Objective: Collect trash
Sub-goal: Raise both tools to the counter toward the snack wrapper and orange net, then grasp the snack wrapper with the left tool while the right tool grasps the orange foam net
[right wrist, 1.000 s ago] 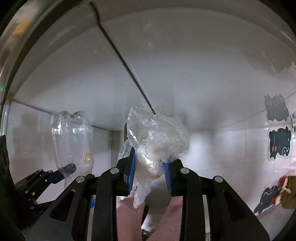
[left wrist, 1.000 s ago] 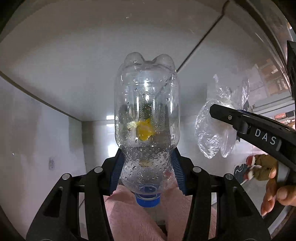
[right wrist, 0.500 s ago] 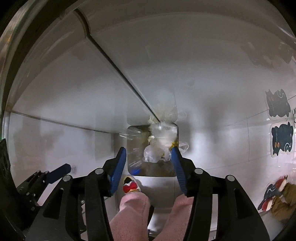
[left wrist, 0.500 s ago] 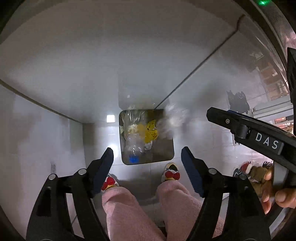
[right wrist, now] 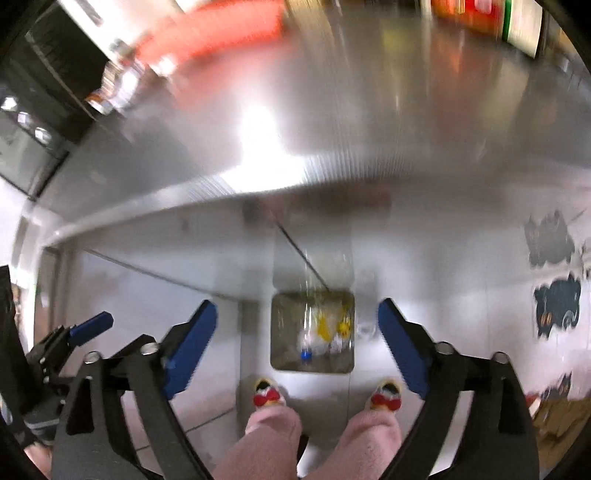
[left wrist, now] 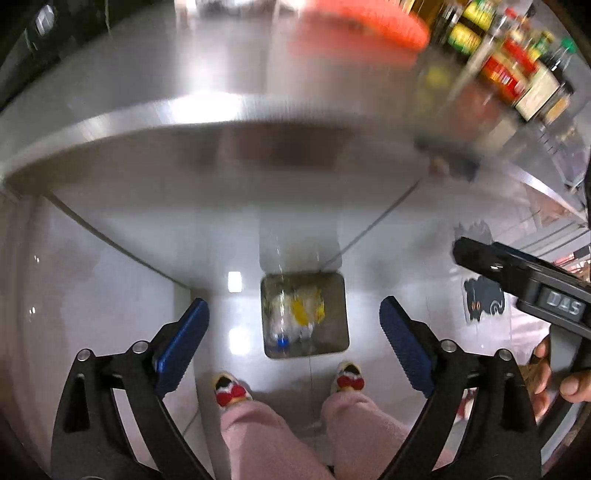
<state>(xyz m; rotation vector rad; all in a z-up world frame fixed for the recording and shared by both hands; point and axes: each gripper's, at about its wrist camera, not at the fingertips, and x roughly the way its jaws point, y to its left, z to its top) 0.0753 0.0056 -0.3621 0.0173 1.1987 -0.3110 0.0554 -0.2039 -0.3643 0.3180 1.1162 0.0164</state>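
A square trash bin (left wrist: 334,332) stands on the floor below the steel counter, also in the right wrist view (right wrist: 282,332). Inside it lie a clear bottle with a blue cap (left wrist: 282,332), crumpled clear plastic (right wrist: 334,341) and yellow scraps (left wrist: 301,312). My left gripper (left wrist: 293,332) is open and empty, held high above the bin. My right gripper (right wrist: 297,332) is open and empty too, also above the bin. The right gripper's body shows at the right of the left wrist view (left wrist: 524,280).
The steel counter edge (left wrist: 184,114) runs across above the bin. A blurred red object (left wrist: 362,26) and several sauce bottles (left wrist: 517,66) stand on the counter. The person's pink trouser legs (left wrist: 266,435) and slippers (left wrist: 231,391) are just in front of the bin. Black cat stickers (right wrist: 554,306) mark the cabinet.
Both grippers opened and dropped the bottle and the plastic bag into the bin. Both views have since tilted up, showing the counter top.
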